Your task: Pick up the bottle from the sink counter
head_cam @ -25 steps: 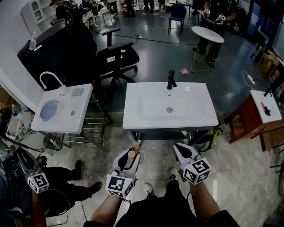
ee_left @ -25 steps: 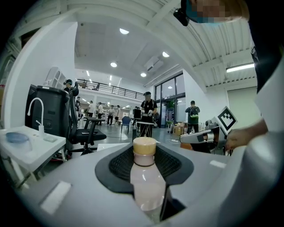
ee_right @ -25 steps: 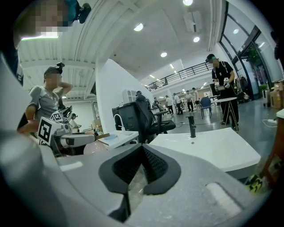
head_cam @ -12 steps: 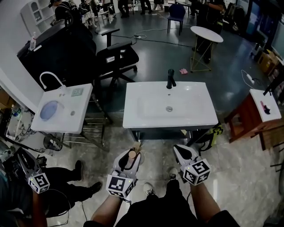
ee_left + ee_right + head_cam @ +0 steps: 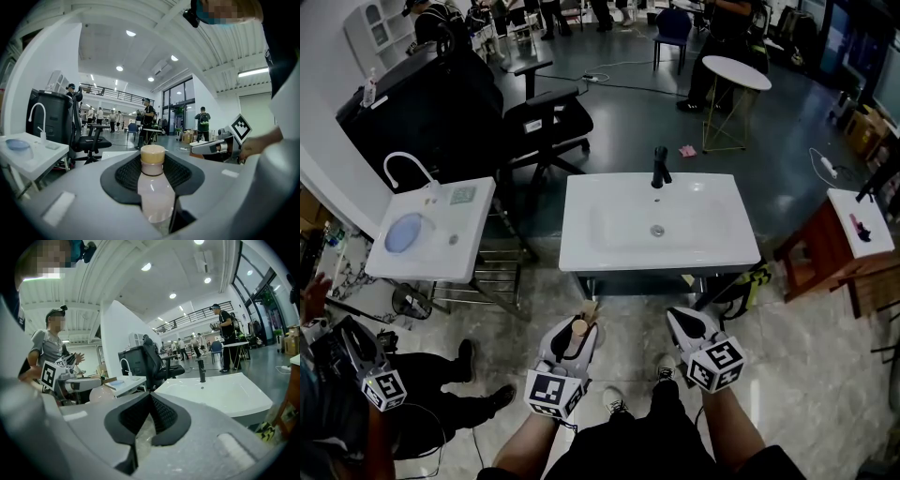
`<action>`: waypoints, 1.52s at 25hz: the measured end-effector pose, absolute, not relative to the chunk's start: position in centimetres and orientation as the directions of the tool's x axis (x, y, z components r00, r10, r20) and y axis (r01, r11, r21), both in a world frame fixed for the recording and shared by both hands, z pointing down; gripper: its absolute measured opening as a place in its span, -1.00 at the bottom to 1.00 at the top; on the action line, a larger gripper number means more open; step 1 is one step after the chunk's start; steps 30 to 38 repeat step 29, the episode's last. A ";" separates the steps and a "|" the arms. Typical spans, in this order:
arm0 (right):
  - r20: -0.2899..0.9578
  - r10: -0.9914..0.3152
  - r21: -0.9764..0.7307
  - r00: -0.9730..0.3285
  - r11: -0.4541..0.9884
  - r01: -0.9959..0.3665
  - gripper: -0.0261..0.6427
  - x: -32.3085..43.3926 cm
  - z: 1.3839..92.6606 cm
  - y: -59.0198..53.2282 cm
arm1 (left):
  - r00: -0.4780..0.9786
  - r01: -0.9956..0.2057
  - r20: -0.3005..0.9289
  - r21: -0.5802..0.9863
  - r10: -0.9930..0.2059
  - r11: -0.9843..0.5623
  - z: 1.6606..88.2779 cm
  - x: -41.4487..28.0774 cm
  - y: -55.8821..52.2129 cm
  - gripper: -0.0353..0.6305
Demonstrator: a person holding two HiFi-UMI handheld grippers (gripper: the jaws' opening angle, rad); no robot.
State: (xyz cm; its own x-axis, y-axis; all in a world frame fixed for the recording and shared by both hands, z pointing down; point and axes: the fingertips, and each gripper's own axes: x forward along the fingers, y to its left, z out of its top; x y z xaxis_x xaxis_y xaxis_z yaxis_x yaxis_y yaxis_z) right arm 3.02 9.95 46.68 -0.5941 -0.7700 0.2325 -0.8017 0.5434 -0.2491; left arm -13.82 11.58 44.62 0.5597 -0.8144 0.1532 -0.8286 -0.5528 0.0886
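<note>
Progress first, from the head view: the bottle (image 5: pixel 575 339) is already off the sink (image 5: pixel 712 246) and sits in the left gripper (image 5: pixel 577 323), which hangs over the floor on the near side of the sink, just short of its front edge. The counter round the basin carries only the tap (image 5: pixel 660 169) at its far edge. So the pick-up looks done; I judge that nothing is left beyond keeping hold, or whatever carrying follows. The right gripper (image 5: pixel 682 317) hangs level with the left 1, also on the near side of the sink, a little to the right.

Left gripper view: the 2 jaws stand wide and clamp the bottle, the black pads (image 5: pixel 126 174) pressing its pale, pinkish body from both sides. The tan cap (image 5: pixel 153 159) is at the far end, past the pads. The long axis of the bottle runs along the jaws, close to level, with the cap pointing away from the person toward the sink and the base back toward the hand.

Right gripper view: the jaws are drawn together, their dark pads meeting at the tips, and nothing is between them; only floor shows through the thin slit. The sink lies ahead and to the right, with its tap standing at the back.
</note>
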 end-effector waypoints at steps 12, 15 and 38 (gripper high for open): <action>0.242 -0.770 -0.245 -0.590 0.540 -0.805 -0.92 3.1 47.0 9.7 | 0.557 -0.831 0.153 0.097 -0.817 -0.548 44.9 -13.9 11.1 -0.47; 0.243 -0.769 -0.248 -0.591 0.540 -0.804 -0.92 3.0 47.1 9.6 | 0.557 -0.831 0.161 0.098 -0.815 -0.548 45.1 -13.9 11.1 -0.47; 0.257 -0.756 -0.243 -0.602 0.552 -0.798 -0.92 2.6 48.1 9.4 | 0.539 -0.842 0.166 0.098 -0.826 -0.530 46.1 -14.6 11.2 -0.47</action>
